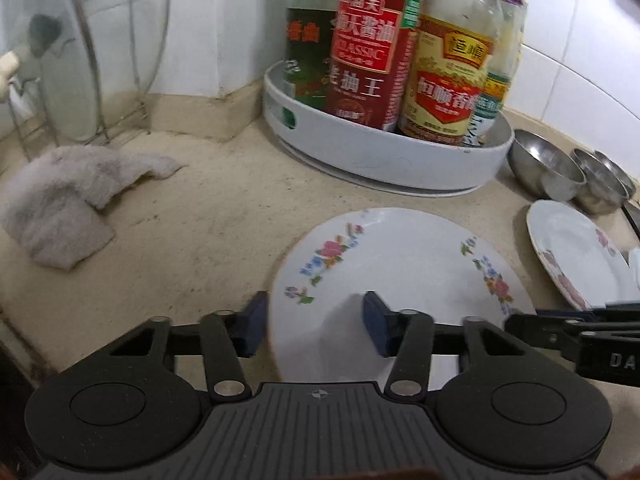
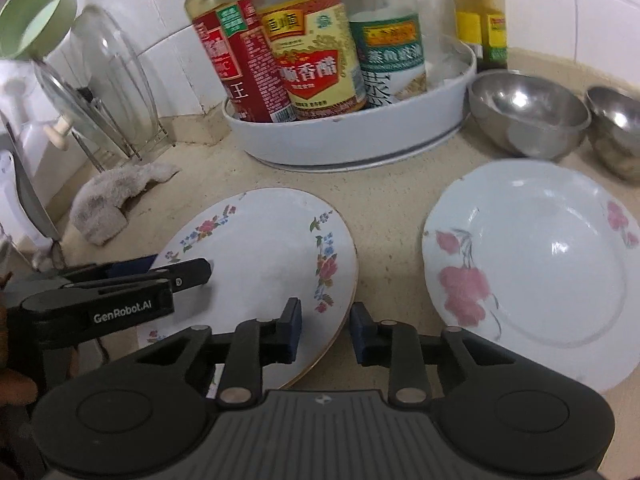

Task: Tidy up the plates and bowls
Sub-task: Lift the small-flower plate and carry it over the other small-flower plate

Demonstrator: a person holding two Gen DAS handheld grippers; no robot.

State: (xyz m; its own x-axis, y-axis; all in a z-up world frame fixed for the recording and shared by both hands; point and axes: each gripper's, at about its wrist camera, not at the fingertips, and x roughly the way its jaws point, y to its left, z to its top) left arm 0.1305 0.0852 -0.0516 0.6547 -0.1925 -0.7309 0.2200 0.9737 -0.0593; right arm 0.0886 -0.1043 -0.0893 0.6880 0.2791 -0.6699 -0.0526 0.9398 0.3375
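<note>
A flat white plate with small flowers (image 1: 400, 272) (image 2: 264, 248) is tilted up off the beige counter. My left gripper (image 1: 316, 326) is open and straddles its left rim, one pad each side. My right gripper (image 2: 325, 330) is open and straddles its right rim. A deeper white plate with pink flowers (image 2: 536, 264) (image 1: 576, 256) lies flat to the right. A large steel bowl (image 2: 528, 114) (image 1: 546, 164) and smaller steel bowls (image 2: 616, 128) (image 1: 604, 180) stand behind it.
A white round tray (image 1: 384, 160) (image 2: 352, 140) with several sauce bottles stands at the back by the tiled wall. A crumpled grey cloth (image 1: 68, 200) (image 2: 116, 196) lies at the left, before a wire rack with glass lids (image 1: 80, 60) (image 2: 108, 92).
</note>
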